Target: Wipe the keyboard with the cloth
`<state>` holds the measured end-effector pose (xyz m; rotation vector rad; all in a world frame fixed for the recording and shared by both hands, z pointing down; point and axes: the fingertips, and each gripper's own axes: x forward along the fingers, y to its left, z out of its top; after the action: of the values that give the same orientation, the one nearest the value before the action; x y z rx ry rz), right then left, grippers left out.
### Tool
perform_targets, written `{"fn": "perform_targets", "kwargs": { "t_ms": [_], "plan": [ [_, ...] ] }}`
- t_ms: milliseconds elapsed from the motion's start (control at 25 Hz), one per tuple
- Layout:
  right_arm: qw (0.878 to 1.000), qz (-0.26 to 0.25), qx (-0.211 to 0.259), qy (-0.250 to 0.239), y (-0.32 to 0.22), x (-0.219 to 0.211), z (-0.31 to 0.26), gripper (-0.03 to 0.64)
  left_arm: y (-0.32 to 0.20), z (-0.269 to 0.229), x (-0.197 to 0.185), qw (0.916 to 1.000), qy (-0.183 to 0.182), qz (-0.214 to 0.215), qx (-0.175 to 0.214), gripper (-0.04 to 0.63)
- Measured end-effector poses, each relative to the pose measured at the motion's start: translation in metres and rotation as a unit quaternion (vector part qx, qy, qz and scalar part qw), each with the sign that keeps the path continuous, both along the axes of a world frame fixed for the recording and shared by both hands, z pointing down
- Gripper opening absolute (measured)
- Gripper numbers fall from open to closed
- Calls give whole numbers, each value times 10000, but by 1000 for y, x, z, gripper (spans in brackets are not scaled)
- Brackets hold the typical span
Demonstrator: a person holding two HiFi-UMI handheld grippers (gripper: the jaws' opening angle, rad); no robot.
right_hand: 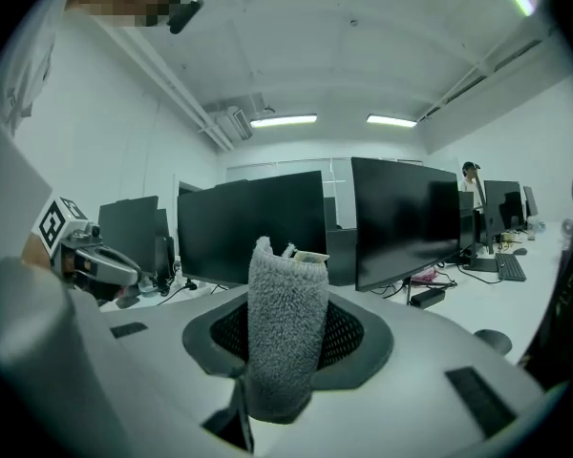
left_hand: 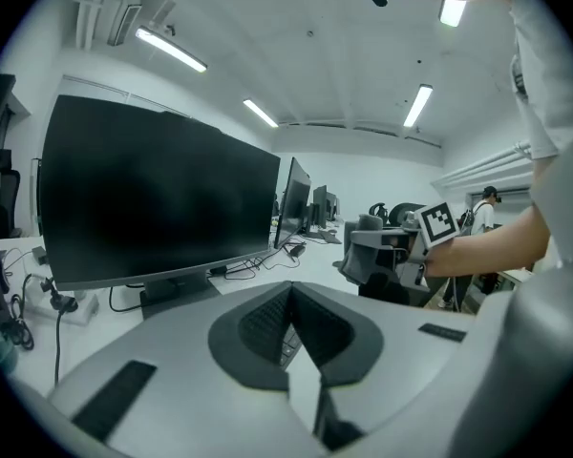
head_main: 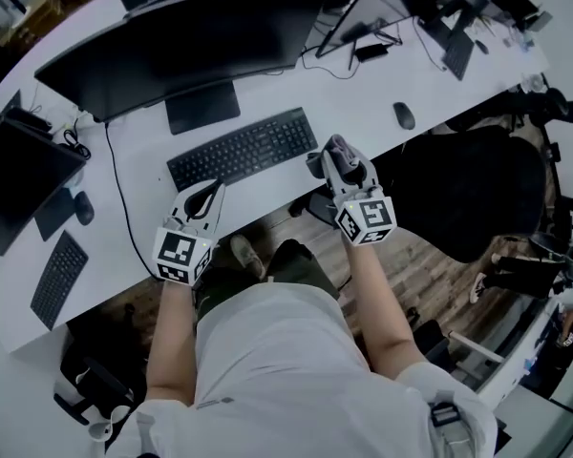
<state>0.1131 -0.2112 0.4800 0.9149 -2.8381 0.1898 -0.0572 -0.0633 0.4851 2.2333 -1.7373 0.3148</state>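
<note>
near the keyboard (head_main: 242, 148), right gripper (head_main: 338, 153) clenches the cloth (right_hand: 285, 337); left gripper's (head_main: 213, 191) jaws sit together.

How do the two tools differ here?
The left tool is shut on nothing; the right tool is shut on a fluffy grey cloth. The left tool hovers near the white desk's front edge; the right tool by the black keyboard's right end. Both are shut.

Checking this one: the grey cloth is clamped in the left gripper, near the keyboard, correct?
No: the right gripper holds the grey cloth, as the right gripper view shows, near the keyboard.
</note>
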Motion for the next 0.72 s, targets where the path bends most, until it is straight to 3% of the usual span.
{"fn": "perform_targets", "kwargs": {
  "t_ms": [280,720],
  "plan": [
    [9987,-243,65,433,-55,-35,38,132,-8,38,-16,9981,-23,-247,-567,2],
    [9933,-833,-68,803,-130,-80,103,132,-40,64,-33,9881,93,-1072,-1096,2]
  ]
}}
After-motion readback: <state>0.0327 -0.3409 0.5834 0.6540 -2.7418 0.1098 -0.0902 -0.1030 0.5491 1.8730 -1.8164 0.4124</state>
